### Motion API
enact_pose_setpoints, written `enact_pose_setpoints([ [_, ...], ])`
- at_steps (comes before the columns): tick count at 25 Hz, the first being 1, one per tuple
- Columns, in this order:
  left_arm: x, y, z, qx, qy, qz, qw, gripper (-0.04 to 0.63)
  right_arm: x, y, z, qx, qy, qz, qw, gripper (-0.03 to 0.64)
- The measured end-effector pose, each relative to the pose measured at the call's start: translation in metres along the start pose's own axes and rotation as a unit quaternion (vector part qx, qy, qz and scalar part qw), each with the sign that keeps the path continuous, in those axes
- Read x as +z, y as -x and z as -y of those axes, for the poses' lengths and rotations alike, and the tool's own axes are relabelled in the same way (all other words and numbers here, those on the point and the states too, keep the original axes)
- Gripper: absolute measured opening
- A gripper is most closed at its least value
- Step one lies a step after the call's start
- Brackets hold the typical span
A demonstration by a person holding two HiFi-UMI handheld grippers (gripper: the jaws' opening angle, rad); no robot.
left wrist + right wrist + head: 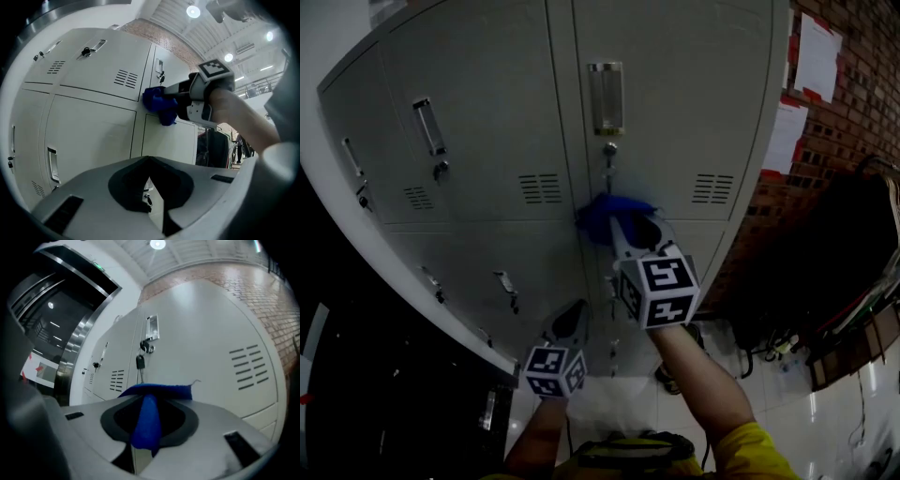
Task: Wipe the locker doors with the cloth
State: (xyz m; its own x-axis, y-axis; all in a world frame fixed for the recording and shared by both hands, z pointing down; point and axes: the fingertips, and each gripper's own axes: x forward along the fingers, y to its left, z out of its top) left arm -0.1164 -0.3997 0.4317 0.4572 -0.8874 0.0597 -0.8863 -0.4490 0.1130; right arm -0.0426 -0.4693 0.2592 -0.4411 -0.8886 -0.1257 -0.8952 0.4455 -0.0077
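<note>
Pressing the blue cloth against the locker door, the right gripper clamped it straight ahead; the left gripper hung lower, jaws together, empty.

At 12 o'clock from the blue cloth, a chrome handle plate and a key hanging in its lock interrupt the grey metal locker door. Toward 2 and 3 o'clock the panel runs flat past slotted vents to the red brick wall.
</note>
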Motion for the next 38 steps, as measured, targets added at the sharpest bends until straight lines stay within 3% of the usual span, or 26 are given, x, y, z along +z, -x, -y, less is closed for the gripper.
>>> enact_pose_setpoints([
  [4, -0.007, 0.006, -0.006, 0.002, 0.000, -0.007, 1.0000, 0.000, -0.091, 0.005, 0.001, -0.016, 0.004, -0.052, 0.999, 0.101],
  [12, -0.036, 0.012, -0.012, 0.010, 0.010, -0.035, 0.9993, 0.000, -0.324, 0.046, 0.031, -0.068, -0.069, -0.134, 0.986, 0.101],
  [18, -0.053, 0.018, -0.017, 0.019, 0.021, -0.048, 0.9984, 0.000, -0.368, 0.055, 0.035, -0.063, -0.085, -0.108, 0.989, 0.095],
  [25, -0.059, 0.019, -0.016, 0.023, 0.024, -0.053, 0.9980, 0.000, -0.453, 0.057, 0.027, -0.070, -0.079, -0.220, 0.970, 0.091],
  [27, -0.058, 0.020, -0.018, 0.027, 0.024, -0.053, 0.9980, 0.000, -0.445, 0.062, 0.026, -0.072, -0.085, -0.215, 0.970, 0.089],
  [30, -0.053, 0.024, -0.018, 0.028, 0.018, -0.049, 0.9982, 0.000, -0.391, 0.077, 0.023, -0.074, -0.070, -0.194, 0.976, 0.089],
  [34, -0.027, 0.032, -0.013, 0.036, -0.018, -0.029, 0.9988, 0.000, -0.262, 0.109, 0.012, -0.052, -0.055, -0.144, 0.987, 0.091],
  [38, 0.013, 0.053, 0.007, 0.026, -0.038, 0.002, 0.9989, 0.000, -0.123, 0.153, -0.007, -0.030, -0.049, -0.057, 0.997, 0.092],
])
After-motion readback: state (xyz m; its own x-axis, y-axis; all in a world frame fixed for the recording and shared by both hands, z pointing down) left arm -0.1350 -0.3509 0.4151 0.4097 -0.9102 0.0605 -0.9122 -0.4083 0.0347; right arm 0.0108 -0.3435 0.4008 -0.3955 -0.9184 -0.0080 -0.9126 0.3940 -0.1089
